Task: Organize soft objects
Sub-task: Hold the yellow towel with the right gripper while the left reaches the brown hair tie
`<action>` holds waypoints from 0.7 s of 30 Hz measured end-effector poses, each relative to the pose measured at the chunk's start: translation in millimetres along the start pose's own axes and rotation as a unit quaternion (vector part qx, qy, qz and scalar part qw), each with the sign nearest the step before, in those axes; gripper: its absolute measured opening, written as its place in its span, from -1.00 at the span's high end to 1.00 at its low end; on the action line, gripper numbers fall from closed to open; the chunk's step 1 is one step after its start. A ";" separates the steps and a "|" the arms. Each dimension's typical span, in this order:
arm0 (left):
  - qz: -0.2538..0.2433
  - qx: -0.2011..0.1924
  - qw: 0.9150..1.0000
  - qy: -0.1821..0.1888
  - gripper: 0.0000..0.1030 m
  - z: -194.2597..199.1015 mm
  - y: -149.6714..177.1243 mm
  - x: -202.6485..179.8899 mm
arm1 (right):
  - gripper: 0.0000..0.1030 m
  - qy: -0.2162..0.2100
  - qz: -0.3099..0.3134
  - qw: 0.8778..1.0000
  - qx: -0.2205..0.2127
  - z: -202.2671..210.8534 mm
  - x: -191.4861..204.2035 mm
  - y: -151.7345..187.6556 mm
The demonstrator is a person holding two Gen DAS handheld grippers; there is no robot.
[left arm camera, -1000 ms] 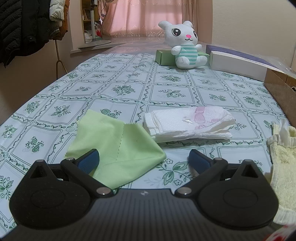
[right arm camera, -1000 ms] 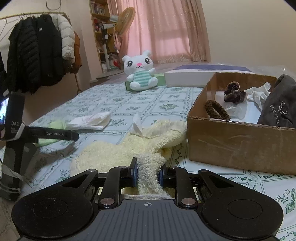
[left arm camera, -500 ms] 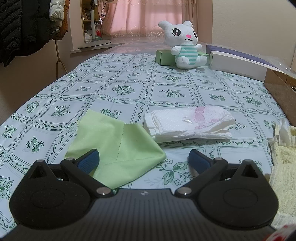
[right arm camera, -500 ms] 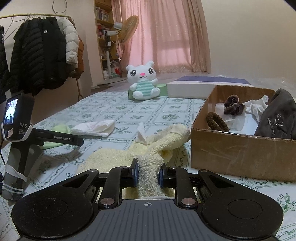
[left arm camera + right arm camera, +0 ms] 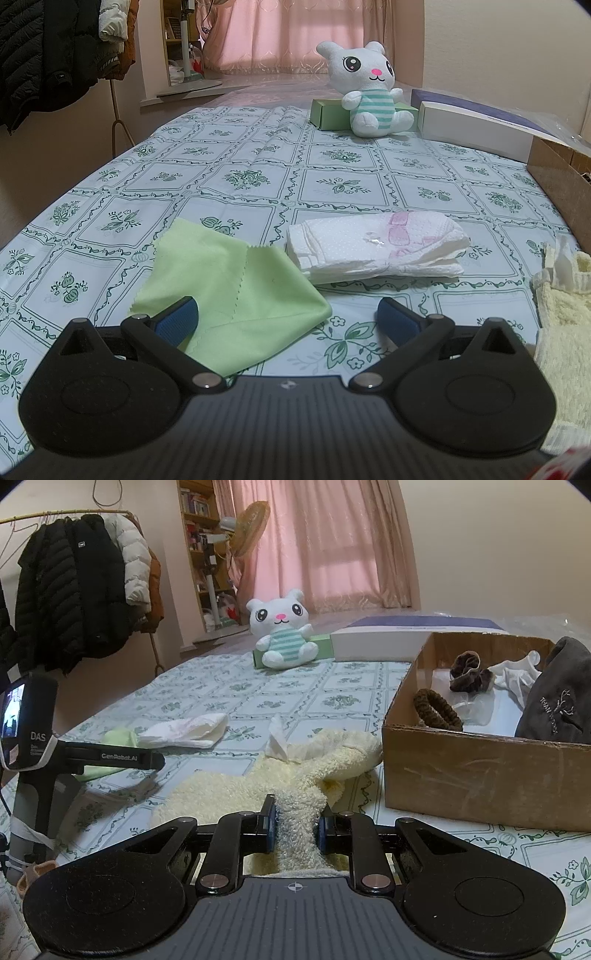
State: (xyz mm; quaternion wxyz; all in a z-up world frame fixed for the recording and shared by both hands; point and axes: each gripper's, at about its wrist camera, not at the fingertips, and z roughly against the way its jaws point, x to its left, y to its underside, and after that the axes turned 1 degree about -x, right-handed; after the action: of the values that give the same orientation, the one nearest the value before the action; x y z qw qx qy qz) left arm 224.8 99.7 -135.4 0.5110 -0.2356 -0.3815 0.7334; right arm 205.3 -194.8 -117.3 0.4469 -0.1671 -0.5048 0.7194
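The left claw point(image 5: 286, 317) gapes wide over the patterned bench point(image 5: 332, 184), nothing between its pads — a green cloth point(image 5: 229, 291) lies just under it, a folded white pad point(image 5: 376, 247) beyond. The right claw point(image 5: 295, 829) pinches the cream towel point(image 5: 295, 775), which trails across the bench beside the cardboard box point(image 5: 480, 775).

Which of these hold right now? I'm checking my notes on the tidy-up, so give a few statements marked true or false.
1. The right gripper has its jaws closed on the cream towel. True.
2. The left gripper holds the green cloth. False: its jaws stand open and the cloth lies flat.
3. The cardboard box is empty. False: hair ties and fabrics lie inside.
4. The plush toy sits at the far end. True.
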 end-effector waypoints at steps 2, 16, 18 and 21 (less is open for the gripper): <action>0.000 0.000 1.000 0.000 -1.00 0.2 0.2 -0.1 | 0.61 0.000 0.000 1.000 0.002 -1.4 0.7 -0.9; 0.001 0.001 1.000 0.001 -1.00 0.1 0.1 0.2 | 0.61 0.019 -0.023 1.000 -0.002 -4.8 -5.4 -20.8; 0.002 0.001 1.000 0.002 -1.00 -0.5 -0.4 0.7 | 0.61 0.021 -0.026 0.999 -0.001 -5.8 -3.9 -23.1; 0.001 0.003 1.000 0.003 -1.00 -1.4 -1.8 2.5 | 0.61 0.019 -0.028 0.999 0.001 -4.4 0.3 -27.1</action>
State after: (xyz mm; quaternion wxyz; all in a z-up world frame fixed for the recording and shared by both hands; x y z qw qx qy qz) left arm 226.0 102.8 -134.6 0.5120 -0.2367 -0.3772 0.7346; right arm 221.1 -189.5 -95.4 0.4765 -0.1666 -0.5000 0.7037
